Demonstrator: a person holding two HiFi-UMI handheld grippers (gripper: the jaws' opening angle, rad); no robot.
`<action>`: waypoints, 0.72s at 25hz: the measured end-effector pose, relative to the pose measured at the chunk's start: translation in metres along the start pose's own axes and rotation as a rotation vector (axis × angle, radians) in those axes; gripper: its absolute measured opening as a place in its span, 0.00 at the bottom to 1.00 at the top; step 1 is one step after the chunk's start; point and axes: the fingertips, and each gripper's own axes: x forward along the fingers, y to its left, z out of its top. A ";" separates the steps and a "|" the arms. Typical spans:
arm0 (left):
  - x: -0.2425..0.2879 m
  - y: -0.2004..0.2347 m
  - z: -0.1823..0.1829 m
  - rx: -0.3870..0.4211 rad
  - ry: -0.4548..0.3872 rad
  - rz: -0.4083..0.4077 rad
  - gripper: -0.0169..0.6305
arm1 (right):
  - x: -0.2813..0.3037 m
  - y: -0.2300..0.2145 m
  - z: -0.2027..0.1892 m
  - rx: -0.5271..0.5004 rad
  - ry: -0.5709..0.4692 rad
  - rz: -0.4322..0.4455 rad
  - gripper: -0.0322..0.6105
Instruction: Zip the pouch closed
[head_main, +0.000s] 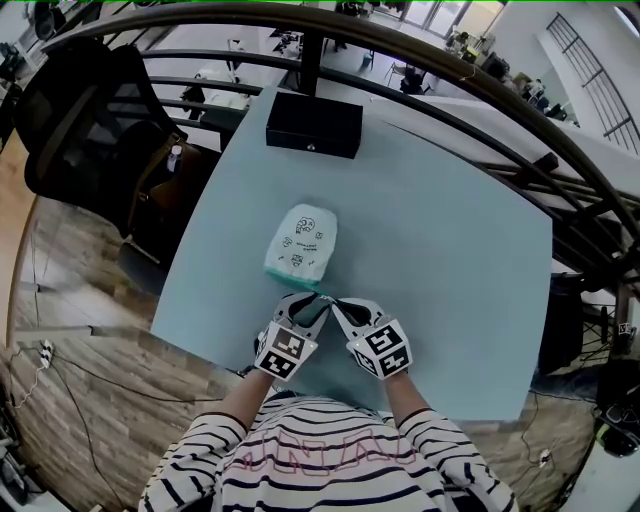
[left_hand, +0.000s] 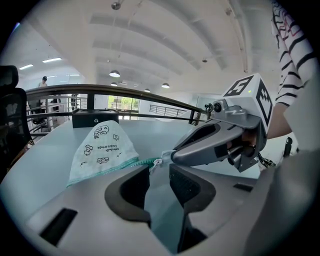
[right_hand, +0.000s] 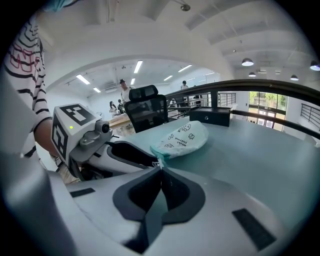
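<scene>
The pouch (head_main: 302, 243) is white with small drawings and a teal zipper edge, and it lies flat on the pale blue table (head_main: 450, 260). Its zipper end faces me. My right gripper (head_main: 335, 302) is shut on the small white zipper pull (right_hand: 159, 161) at the pouch's near corner. In the left gripper view that pull (left_hand: 157, 164) hangs at the right gripper's tip, just past my own jaws. My left gripper (left_hand: 159, 172) stands open beside it, with only table between its fingers. It does not touch the pouch (left_hand: 102, 147).
A black box (head_main: 314, 125) sits at the far edge of the table, beyond the pouch. A black office chair (head_main: 90, 110) stands off the table's left side. A dark curved railing (head_main: 470, 95) runs behind the table.
</scene>
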 end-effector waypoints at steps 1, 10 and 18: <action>0.000 -0.001 0.000 0.003 -0.001 -0.001 0.24 | 0.000 0.001 0.000 0.004 -0.001 -0.005 0.10; -0.005 -0.001 0.001 -0.021 0.021 0.033 0.08 | -0.008 0.003 0.002 0.022 0.004 -0.058 0.09; -0.007 -0.002 0.010 -0.154 0.053 0.052 0.07 | -0.018 -0.005 0.006 0.051 -0.009 -0.104 0.09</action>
